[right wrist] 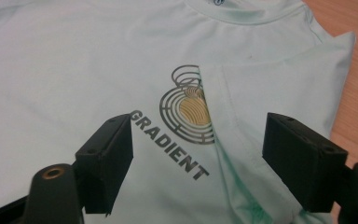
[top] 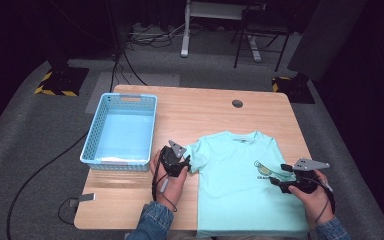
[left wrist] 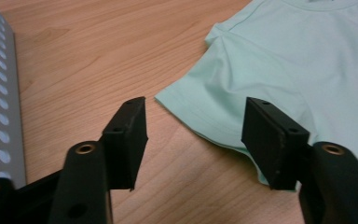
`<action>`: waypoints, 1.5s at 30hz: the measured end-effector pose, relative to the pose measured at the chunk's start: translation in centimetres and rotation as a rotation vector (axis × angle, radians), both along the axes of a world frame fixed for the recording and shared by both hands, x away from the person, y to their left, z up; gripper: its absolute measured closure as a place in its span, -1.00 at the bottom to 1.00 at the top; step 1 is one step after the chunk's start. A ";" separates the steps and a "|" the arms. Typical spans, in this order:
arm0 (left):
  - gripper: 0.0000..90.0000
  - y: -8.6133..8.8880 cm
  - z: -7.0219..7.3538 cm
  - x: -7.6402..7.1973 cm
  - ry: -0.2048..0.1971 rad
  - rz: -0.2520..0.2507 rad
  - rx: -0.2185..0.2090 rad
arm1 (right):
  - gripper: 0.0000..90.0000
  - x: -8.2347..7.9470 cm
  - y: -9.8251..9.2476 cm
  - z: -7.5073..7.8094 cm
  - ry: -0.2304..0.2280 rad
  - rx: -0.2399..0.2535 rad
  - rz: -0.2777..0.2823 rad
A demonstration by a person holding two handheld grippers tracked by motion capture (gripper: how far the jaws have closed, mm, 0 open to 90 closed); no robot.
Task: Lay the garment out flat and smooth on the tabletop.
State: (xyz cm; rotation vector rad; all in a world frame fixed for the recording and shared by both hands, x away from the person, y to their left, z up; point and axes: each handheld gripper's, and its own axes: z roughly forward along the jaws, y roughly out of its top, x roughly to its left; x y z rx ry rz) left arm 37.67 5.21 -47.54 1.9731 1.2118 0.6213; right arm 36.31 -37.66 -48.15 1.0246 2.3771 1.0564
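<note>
left tool (top: 184, 161) jaws apart with nothing pinched, sitting right at the t-shirt's (top: 230, 170) sleeve edge, right tool (top: 276, 178) gaping wide too, low over the t-shirt's folded-in sleeve, both forearms level

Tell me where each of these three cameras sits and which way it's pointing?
High view: fixed above the person's side, looking forward and down on the table, blue basket and mint T-shirt; forearms, hands and both grippers show.
Left gripper view: rides the left gripper, looking along its open jaws at the shirt's sleeve and the basket wall.
Right gripper view: rides the right gripper, facing the printed logo and a sleeve folded over it.
Shared: all three show the T-shirt.
</note>
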 end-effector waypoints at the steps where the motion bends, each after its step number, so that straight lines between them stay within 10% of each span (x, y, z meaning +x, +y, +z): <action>1: -0.19 -0.1 0.0 -0.1 0.002 -0.006 -0.005 | -0.42 0.2 0.1 0.1 0.002 -0.002 0.001; 20: -0.55 -3.4 -2.2 -2.5 0.089 -0.174 0.037 | 0.12 4.7 2.6 -0.9 0.041 -0.027 0.027; 29: -0.58 -3.7 -3.1 -2.4 0.110 -0.177 0.027 | 0.94 5.7 1.5 -1.2 0.037 -0.044 -0.030; 34: -0.59 -3.7 -3.0 -2.5 0.101 -0.163 0.040 | 0.95 5.6 -0.5 0.1 -0.017 -0.059 -0.088; 37: -0.59 -3.6 -2.7 -2.7 0.084 -0.159 0.037 | 0.89 5.4 -3.7 1.6 -0.079 -0.106 -0.267; 40: -0.60 -3.6 -2.2 -2.9 0.067 -0.161 0.026 | 0.41 4.7 -6.4 2.6 -0.139 -0.129 -0.402; 45: -0.62 -4.5 -1.8 -3.1 0.061 -0.193 0.025 | 0.03 3.4 -6.3 2.8 -0.131 -0.053 -0.311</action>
